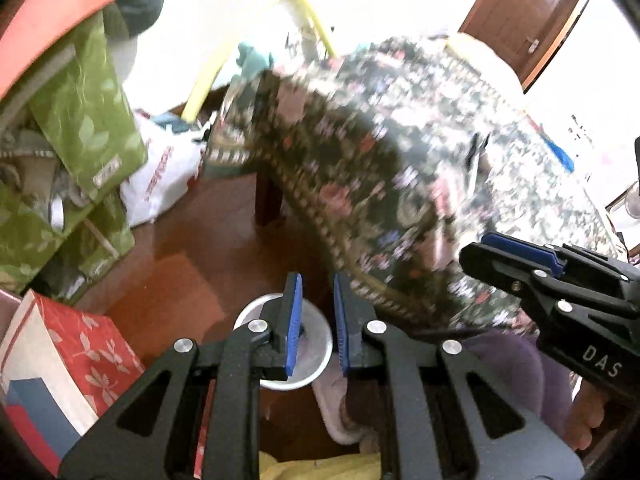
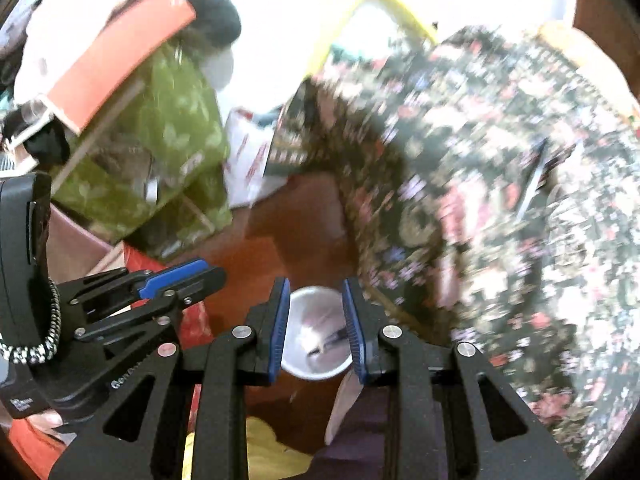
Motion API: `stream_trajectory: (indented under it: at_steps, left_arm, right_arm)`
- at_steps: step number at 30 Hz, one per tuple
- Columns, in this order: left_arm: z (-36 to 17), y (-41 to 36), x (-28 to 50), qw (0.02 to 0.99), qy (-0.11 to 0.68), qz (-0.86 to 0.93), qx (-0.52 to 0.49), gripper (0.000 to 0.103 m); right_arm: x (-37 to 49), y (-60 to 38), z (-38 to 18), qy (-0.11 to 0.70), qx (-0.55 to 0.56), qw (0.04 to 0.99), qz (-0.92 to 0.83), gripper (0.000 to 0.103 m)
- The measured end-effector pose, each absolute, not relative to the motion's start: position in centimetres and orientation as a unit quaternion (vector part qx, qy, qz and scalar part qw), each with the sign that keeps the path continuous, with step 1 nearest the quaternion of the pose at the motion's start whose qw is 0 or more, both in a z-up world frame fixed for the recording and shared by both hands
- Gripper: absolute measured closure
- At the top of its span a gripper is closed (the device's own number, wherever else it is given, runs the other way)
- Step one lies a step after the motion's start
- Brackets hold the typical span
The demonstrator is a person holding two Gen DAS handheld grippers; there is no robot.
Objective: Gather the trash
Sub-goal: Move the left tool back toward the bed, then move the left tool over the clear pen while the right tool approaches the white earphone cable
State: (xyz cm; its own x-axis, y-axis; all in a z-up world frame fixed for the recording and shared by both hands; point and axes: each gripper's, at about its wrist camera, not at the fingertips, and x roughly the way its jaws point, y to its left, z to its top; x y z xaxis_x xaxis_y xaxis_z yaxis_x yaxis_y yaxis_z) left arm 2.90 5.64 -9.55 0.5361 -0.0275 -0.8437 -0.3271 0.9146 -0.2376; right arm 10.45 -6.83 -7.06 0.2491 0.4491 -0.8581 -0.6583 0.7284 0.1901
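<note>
A small round silver bin (image 1: 316,354) stands on the red-brown floor below both grippers; it also shows in the right wrist view (image 2: 316,340) with a dark pen-like item inside. My left gripper (image 1: 316,324) is open and empty above the bin. My right gripper (image 2: 316,328) is open and empty, also above the bin. The right gripper appears in the left wrist view (image 1: 520,264), and the left gripper in the right wrist view (image 2: 180,280). A dark pen-like object (image 1: 476,160) lies on the floral tablecloth (image 1: 400,160).
The table with the floral cloth (image 2: 500,200) fills the right side. Green leaf-print bags (image 1: 80,120), a white plastic bag (image 1: 164,184) and a red patterned bag (image 1: 80,344) crowd the left. A yellow chair frame (image 1: 208,76) stands behind. A door (image 1: 524,12) is far right.
</note>
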Motion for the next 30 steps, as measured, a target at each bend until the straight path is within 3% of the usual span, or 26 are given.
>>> stream_trajectory:
  at_steps: [11,12,16,20,22,25,27,30]
  left_arm:
    - [-4.5,0.8,7.4,0.894,0.419,0.057,-0.15,0.09]
    - [-4.4,0.3,7.9,0.895,0.418,0.054,-0.147,0.087]
    - [-4.3,-1.5,10.5,0.901,0.406,0.053,-0.145,0.046]
    - [-5.1,-3.2,13.3,0.901,0.409,0.043,-0.137,0.043]
    - [-5.9,-4.1,14.9,0.898,0.419,0.037,-0.13,0.043]
    - [-7.2,-5.3,17.0,0.894,0.431,0.021,-0.121,0.043]
    - [-8.2,-5.8,18.4,0.889,0.442,0.016,-0.117,0.043]
    - [-9.8,-6.6,20.5,0.881,0.459,0.006,-0.115,0.043]
  right_arm:
    - [13.7,-13.6,-1.6,0.407,-0.097,0.862,0.287,0.078]
    - [14.2,-14.3,-1.6,0.403,-0.096,0.866,0.278,0.078]
    - [16.6,-17.1,-2.2,0.405,-0.082,0.877,0.245,0.078]
    - [19.7,-20.2,-3.9,0.433,-0.059,0.873,0.218,0.077]
    - [20.9,-21.6,-4.7,0.444,-0.051,0.87,0.205,0.051]
    - [22.5,-23.6,-5.9,0.452,-0.027,0.871,0.19,0.031]
    - [23.7,-24.1,-6.8,0.462,-0.024,0.868,0.181,0.025]
    - [25.9,-24.1,-8.8,0.49,-0.015,0.849,0.195,0.025]
